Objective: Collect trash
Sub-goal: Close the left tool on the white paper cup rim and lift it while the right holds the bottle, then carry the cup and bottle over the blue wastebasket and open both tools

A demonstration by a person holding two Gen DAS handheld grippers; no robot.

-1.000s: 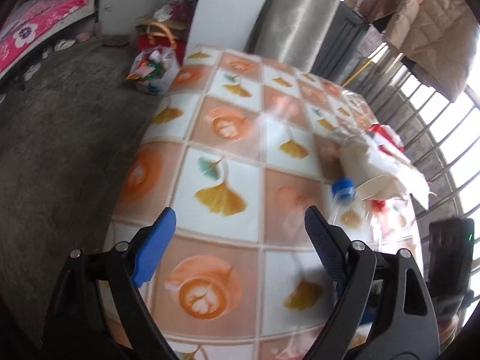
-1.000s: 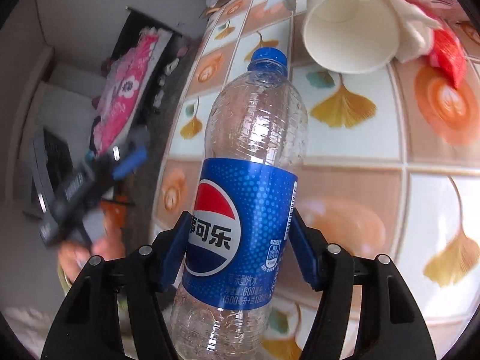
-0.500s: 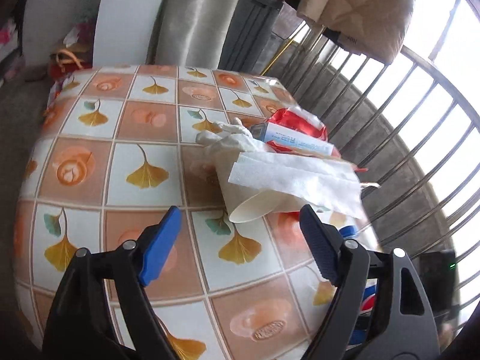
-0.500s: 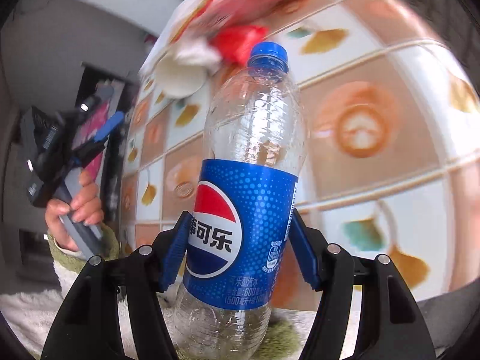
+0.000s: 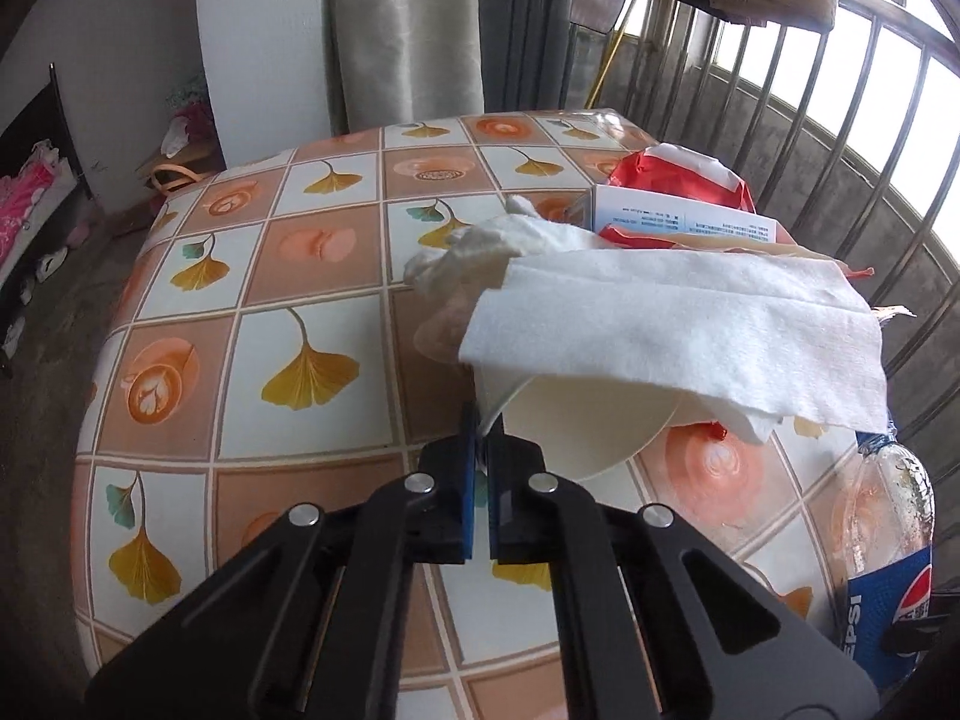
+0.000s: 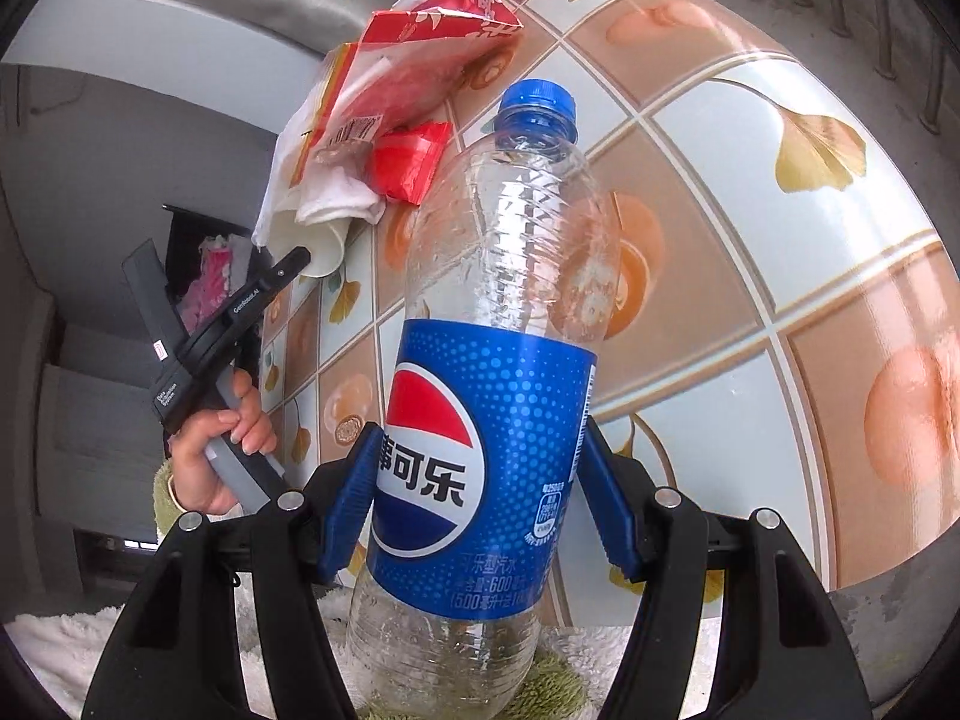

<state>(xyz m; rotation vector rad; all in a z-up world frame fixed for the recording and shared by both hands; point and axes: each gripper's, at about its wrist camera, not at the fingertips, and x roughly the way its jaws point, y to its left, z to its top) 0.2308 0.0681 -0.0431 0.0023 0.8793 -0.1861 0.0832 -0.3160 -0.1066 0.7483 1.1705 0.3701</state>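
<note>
Filling most of both views: table (image 5: pixel 312 324) under ginkgo-leaf and coffee-cup cloth, curtain (image 5: pixel 402 24) and window bars (image 5: pixel 840 138) behind. Clamped upright in right gripper (image 6: pixel 480 516): bottle (image 6: pixel 498 360), Pepsi logo, "600" legible. Pinched shut on paper cup (image 5: pixel 576 426) rim under tissue (image 5: pixel 672 324): left gripper (image 5: pixel 480 462).

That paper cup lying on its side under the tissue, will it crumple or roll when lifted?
The left gripper pinches the paper cup by its thin rim, so it may well dent. It looks empty, probably very light. The tissue draped loosely over it will likely slide off.
</note>
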